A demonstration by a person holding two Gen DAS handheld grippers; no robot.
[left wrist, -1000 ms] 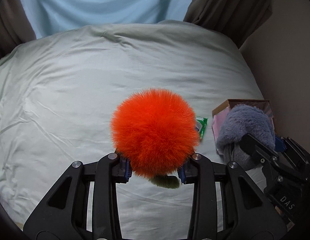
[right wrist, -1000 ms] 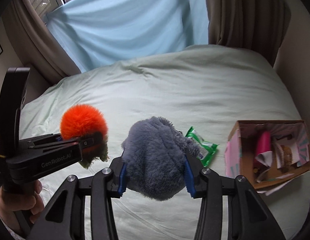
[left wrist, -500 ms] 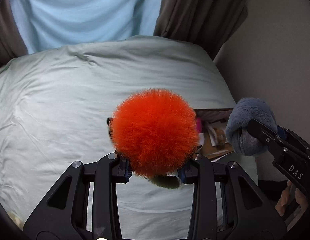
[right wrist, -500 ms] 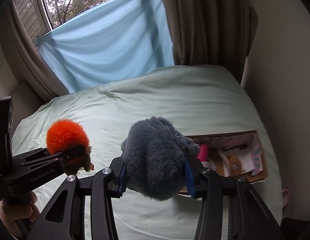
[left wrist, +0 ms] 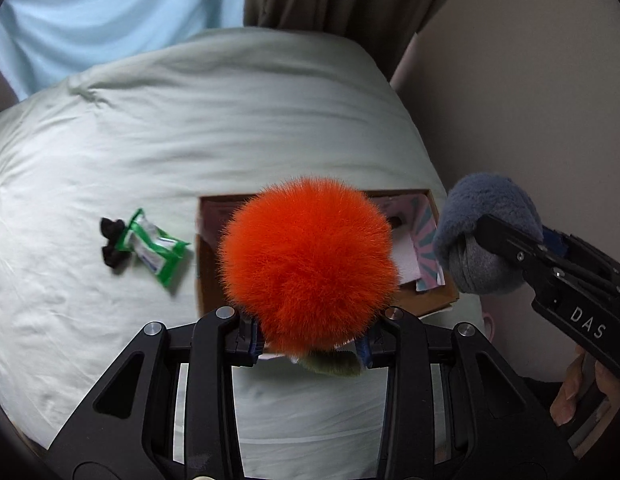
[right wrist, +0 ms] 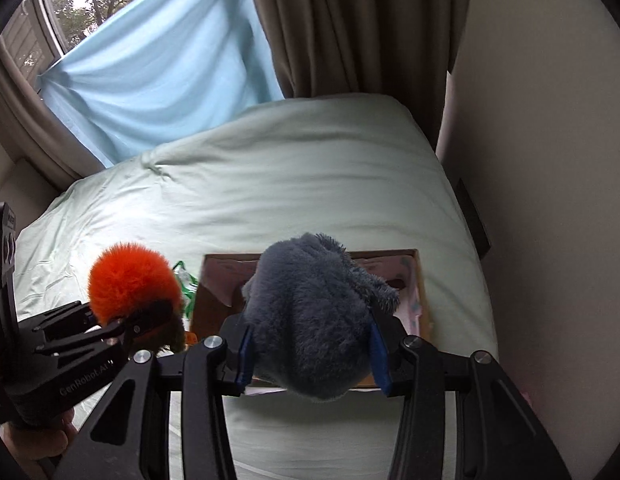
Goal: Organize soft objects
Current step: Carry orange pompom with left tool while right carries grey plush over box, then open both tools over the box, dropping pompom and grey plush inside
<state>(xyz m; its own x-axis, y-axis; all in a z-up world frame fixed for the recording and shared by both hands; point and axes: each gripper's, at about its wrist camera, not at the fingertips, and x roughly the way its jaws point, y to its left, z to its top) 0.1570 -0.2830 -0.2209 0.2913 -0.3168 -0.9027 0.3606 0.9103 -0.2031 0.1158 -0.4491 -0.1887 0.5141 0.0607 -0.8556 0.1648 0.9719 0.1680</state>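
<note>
Both toys are now hovering over the cardboard box instead of the bed — left hand-held gripper clamping the orange pom-pom, right hand-held gripper clamping the grey plush — and releasing off-centre is risking either one bouncing off the rim.

The right gripper clamps a grey plush toy in its jaws above an open cardboard box on the bed. At left, the left gripper grips an orange pompom.
</note>
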